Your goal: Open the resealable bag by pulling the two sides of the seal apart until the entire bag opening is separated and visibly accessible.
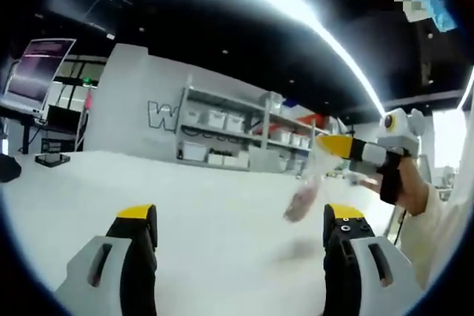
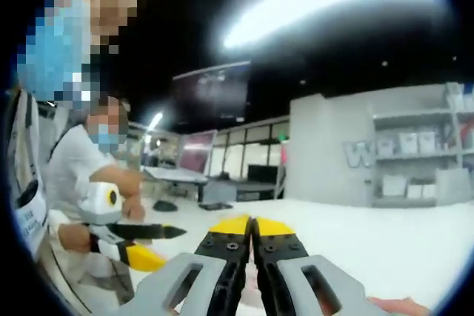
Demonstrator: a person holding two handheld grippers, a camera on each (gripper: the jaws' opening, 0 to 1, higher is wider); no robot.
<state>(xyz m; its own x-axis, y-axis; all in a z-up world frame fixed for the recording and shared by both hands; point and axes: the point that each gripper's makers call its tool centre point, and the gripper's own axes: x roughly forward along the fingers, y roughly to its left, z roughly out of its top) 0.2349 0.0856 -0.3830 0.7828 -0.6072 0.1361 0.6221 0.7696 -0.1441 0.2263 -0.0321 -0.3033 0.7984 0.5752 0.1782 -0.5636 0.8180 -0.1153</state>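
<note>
Left gripper: jaws wide apart, nothing between them, over white table. Right gripper: jaws pressed together, gripping top of clear resealable bag, which hangs ahead-right of left gripper.

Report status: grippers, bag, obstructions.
Left gripper open, empty. Right gripper shut on clear resealable plastic bag, hanging above white table. Seal state unclear. Nothing obstructing.

white table spans the foreground | grey shelving unit with white bins stands behind it, against a grey wall with a partly legible "W" sign | monitor at far left, lit | second monitor on a desk, possibly with a keyboard | ceiling light strip overhead
</note>
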